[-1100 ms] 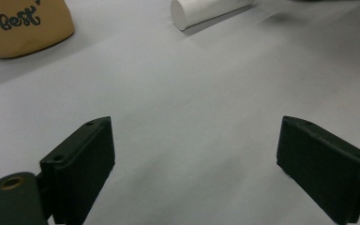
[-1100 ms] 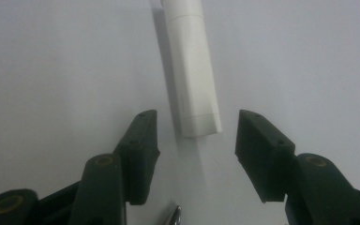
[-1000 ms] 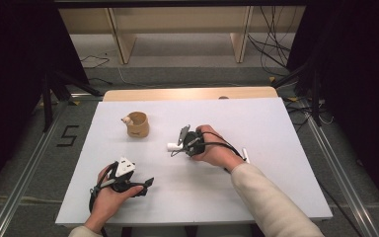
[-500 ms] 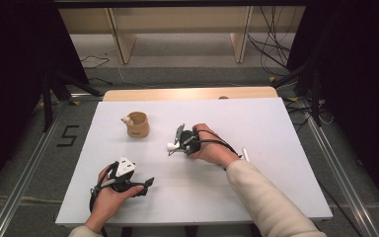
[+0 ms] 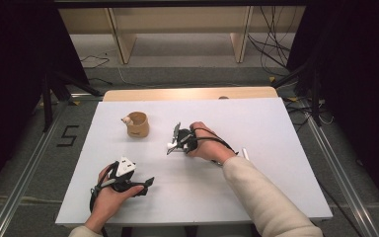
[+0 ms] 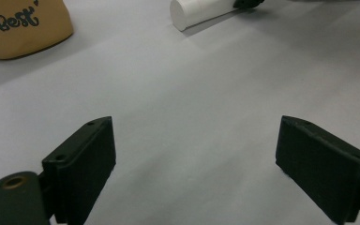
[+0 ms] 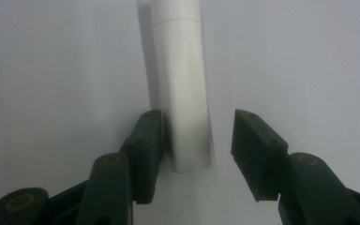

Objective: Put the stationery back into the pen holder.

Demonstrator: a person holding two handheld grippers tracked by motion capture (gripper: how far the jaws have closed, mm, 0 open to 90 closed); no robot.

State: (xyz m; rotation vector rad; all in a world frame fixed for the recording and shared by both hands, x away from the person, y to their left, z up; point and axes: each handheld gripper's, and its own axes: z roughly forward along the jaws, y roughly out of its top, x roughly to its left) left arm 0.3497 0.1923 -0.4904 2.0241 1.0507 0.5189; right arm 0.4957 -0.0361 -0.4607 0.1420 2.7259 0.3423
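High view, tube and right tongs: tube position first. We see the white tube (image 5: 172, 143) lying flat on the bench (image 5: 276, 128), just beside the tip of the right tongs (image 5: 173, 139) and right of the tan cup (image 5: 137, 124), near but apart from it.
High view, nearer hand: the right hand (image 5: 205, 143) is on the spot; the left tongs (image 5: 148, 183) rest well apart, toward our near left corner, so we judge the pick-up falls to the right.
Left gripper view, left tongs: we see them (image 6: 194, 164) spread wide over bare bench (image 6: 192, 93), with nothing between the pads.
Left gripper view, tube: it (image 6: 199, 11) lies ahead and a little to the right, well apart, its round end face toward us; the cup (image 6: 23, 26) stands ahead to the left.
Right gripper view, long axis: the tube (image 7: 183, 89) runs straight away from the right tongs (image 7: 199, 150), in line with their reach, its near end sitting between the jaws.
Right gripper view, fit: the tube lies against or just beside the left pad, with a clear gap to the right pad, so it is off-centre.
Right tongs, state: half open and not yet gripping; the jaws have just been closing around the tube's near end.
Coming move, our judgement: closing the gap will pinch the tube near one end, so it may droop when lifted.
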